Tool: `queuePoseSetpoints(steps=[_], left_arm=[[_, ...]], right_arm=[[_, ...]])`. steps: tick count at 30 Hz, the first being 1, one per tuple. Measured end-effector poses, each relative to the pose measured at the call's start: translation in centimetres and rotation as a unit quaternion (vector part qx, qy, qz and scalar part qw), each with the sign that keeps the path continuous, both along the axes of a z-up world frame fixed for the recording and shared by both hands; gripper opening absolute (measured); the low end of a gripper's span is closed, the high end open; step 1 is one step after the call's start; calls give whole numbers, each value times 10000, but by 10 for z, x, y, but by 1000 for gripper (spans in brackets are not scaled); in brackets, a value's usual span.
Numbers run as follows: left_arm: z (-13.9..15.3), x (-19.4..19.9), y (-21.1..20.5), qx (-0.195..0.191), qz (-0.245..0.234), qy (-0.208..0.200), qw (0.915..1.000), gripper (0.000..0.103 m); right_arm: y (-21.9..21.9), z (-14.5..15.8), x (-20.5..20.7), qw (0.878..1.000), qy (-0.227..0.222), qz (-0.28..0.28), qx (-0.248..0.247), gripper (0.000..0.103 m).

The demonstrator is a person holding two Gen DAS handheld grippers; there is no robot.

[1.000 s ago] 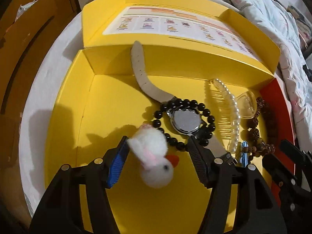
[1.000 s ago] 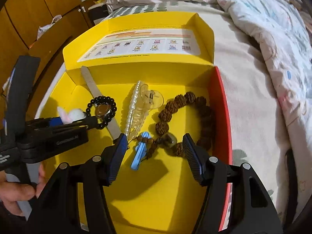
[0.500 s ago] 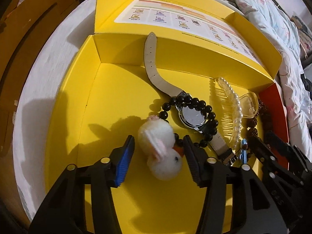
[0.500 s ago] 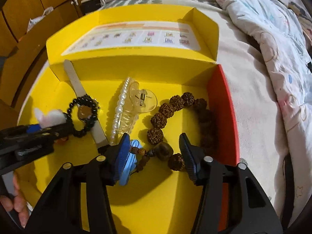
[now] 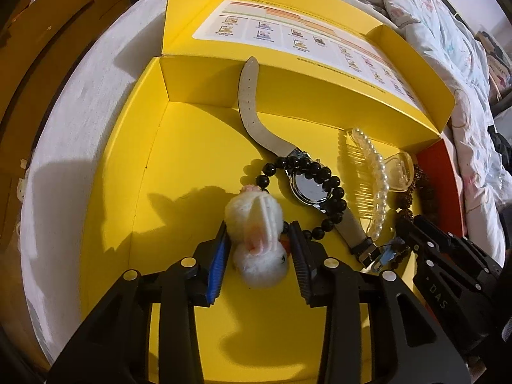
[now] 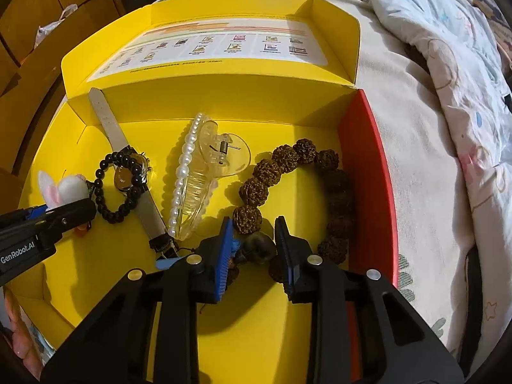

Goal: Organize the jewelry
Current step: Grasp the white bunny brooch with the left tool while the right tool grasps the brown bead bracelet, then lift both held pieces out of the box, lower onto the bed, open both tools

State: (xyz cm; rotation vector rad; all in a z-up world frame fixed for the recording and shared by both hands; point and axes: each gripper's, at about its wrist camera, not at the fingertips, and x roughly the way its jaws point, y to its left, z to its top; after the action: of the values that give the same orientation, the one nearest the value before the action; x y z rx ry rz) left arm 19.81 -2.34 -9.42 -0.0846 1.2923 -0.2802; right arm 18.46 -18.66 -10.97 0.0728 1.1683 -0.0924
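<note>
A yellow box [image 5: 179, 166] holds the jewelry. My left gripper [image 5: 258, 233] is shut on a white plush rabbit clip [image 5: 256, 224] on the box floor. Right of it lie a black bead bracelet [image 5: 332, 182] over a watch [image 5: 308, 188], a pearl hair claw [image 5: 374, 176] and a brown seed bracelet [image 6: 281, 163]. My right gripper [image 6: 252, 228] is shut on the brown bracelet's large dark bead [image 6: 259, 246], with a blue clip [image 6: 168, 262] at its left finger. The rabbit clip [image 6: 68, 187] and the left gripper [image 6: 48, 220] show at the left of the right wrist view.
The box's open lid [image 6: 224, 48] with a printed sheet stands behind. The box's right wall [image 6: 368, 166] is red. The box rests on a bed with a floral quilt [image 6: 448, 64] to the right. Wooden cabinets [image 5: 48, 32] stand to the left.
Both grippers have moved down into the box and closed: the left onto the rabbit clip, the right onto the dark bead of the brown bracelet.
</note>
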Motion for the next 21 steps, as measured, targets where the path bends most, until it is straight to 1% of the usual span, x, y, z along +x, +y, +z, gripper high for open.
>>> queuePoseSetpoints(steps=[4, 7, 11, 15, 19, 21], left_arm=[[3, -3, 1, -22, -38, -11, 10000, 38], [1, -4, 2, -25, -45, 17, 10000, 38], [1, -2, 0, -26, -31, 24, 10000, 38], [1, 1, 3, -77, -3, 36, 10000, 34], [2, 2, 10, -254, 40, 156, 9995, 33], [6, 1, 12, -282, 45, 113, 9995, 33]], right_arm=[[3, -2, 8, 9998, 154, 77, -72, 32], [7, -5, 14, 9993, 290, 111, -190, 32], [6, -6, 19, 9993, 342, 78, -117, 32], [4, -5, 20, 9993, 355, 88, -60, 27], [-3, -2, 19, 9994, 307, 17, 169, 23], [-6, 2, 17, 9992, 248, -2, 326, 21]])
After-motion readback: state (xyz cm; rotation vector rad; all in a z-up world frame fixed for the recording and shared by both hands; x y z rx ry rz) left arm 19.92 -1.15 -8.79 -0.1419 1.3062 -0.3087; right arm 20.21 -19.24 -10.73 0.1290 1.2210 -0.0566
